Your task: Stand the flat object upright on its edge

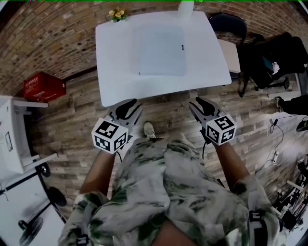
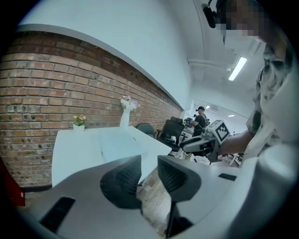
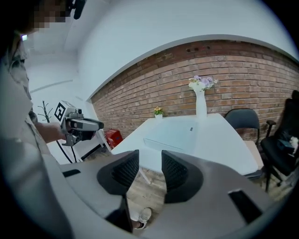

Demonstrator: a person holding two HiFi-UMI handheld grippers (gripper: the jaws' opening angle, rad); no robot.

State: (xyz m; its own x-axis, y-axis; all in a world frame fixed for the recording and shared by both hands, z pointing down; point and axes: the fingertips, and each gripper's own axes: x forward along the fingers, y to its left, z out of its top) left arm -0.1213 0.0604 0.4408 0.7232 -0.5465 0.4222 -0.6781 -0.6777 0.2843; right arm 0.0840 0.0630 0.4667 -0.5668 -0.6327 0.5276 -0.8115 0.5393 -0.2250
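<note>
1. Head view: the flat object (image 1: pixel 161 50), a pale rectangular sheet, lies flat near the middle of the white table (image 1: pixel 211 67), well apart from both grippers.
2. A small pot of yellow flowers (image 1: pixel 118 14) and a white vase (image 1: pixel 186 8) stand at the table's far edge, by the brick wall (image 1: pixel 57 33).
3. The left gripper (image 1: pixel 131 106) hovers over the wood floor (image 1: pixel 72 110), just short of the table's near edge. The left gripper view shows its jaws apart with nothing between them.
4. The right gripper (image 1: pixel 199 105) hangs at the same near edge. The right gripper view shows its jaws apart and empty.
5. A red box (image 1: pixel 44 86) sits on the floor left of the table.
</note>
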